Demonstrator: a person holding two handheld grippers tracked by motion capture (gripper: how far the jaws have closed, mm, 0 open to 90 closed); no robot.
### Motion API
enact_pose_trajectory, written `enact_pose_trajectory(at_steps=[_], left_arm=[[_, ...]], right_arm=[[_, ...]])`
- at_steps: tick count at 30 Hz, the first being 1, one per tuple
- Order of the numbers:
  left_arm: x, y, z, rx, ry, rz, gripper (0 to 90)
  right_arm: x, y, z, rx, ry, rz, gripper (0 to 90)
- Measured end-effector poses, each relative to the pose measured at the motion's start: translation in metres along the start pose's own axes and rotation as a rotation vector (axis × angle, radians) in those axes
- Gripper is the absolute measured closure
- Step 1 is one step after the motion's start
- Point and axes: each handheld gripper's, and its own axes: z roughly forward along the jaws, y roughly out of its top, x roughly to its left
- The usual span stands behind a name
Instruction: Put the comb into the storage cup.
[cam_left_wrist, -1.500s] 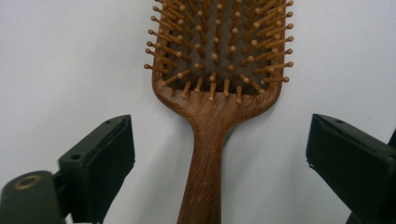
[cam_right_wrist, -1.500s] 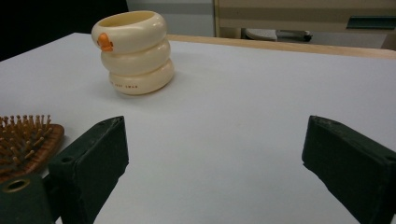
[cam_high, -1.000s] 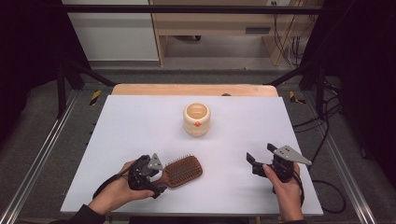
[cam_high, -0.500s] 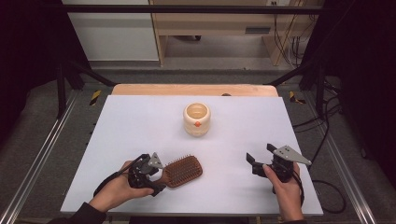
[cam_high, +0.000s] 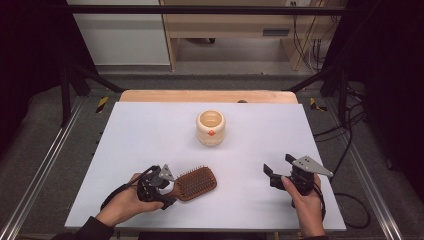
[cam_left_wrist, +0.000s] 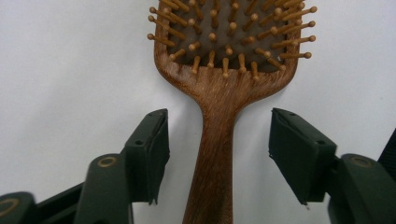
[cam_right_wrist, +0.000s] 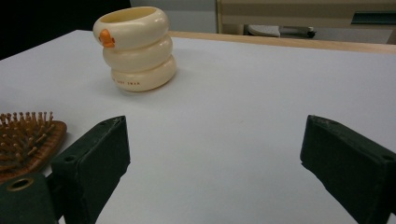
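A brown wooden hairbrush (cam_high: 196, 183) lies bristles up near the table's front left. Its handle (cam_left_wrist: 215, 154) runs between the jaws of my left gripper (cam_left_wrist: 218, 156), which have just been closing around it; a gap still shows on each side, so the pads do not touch it. The same left gripper (cam_high: 167, 187) sits low on the table at the brush's left end. A cream ringed cup (cam_high: 210, 127) with an orange mark stands upright mid-table. My right gripper (cam_high: 276, 170) hovers at the front right, open and empty (cam_right_wrist: 215, 154), facing the cup (cam_right_wrist: 135, 46).
The white table top (cam_high: 150, 130) ends in a wooden strip (cam_high: 210, 96) at the far side. Metal rails run along both sides, and cables lie on the floor at the right. Open surface lies between the brush and the right gripper.
The left gripper's jaws have narrowed around the brush handle. Neither hand has shifted, and the brush and the cup lie where they were.
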Motion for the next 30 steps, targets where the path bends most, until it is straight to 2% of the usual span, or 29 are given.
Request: enact_pose_trajectory(at_steps=[5, 15, 25, 30], left_arm=[[0.0007, 0.0001, 0.0005, 0.003, -0.007, -0.004, 43.3], [0.0036, 0.0029, 0.0033, 0.015, -0.021, 0.022, 56.4], [0.0029, 0.0032, 0.0071, 0.046, -0.019, 0.075, 61.3], [0.0029, 0.0034, 0.0089, 0.054, -0.015, 0.085, 62.4]], right_arm=[[-0.0002, -0.0001, 0.0001, 0.000, 0.000, 0.000, 8.5], [0.0000, -0.0002, 0.0002, 0.002, 0.004, 0.001, 8.6], [0.0001, -0.0005, 0.0005, 0.006, 0.006, 0.002, 8.5], [0.0003, -0.0007, 0.0010, 0.008, 0.006, 0.003, 8.5]])
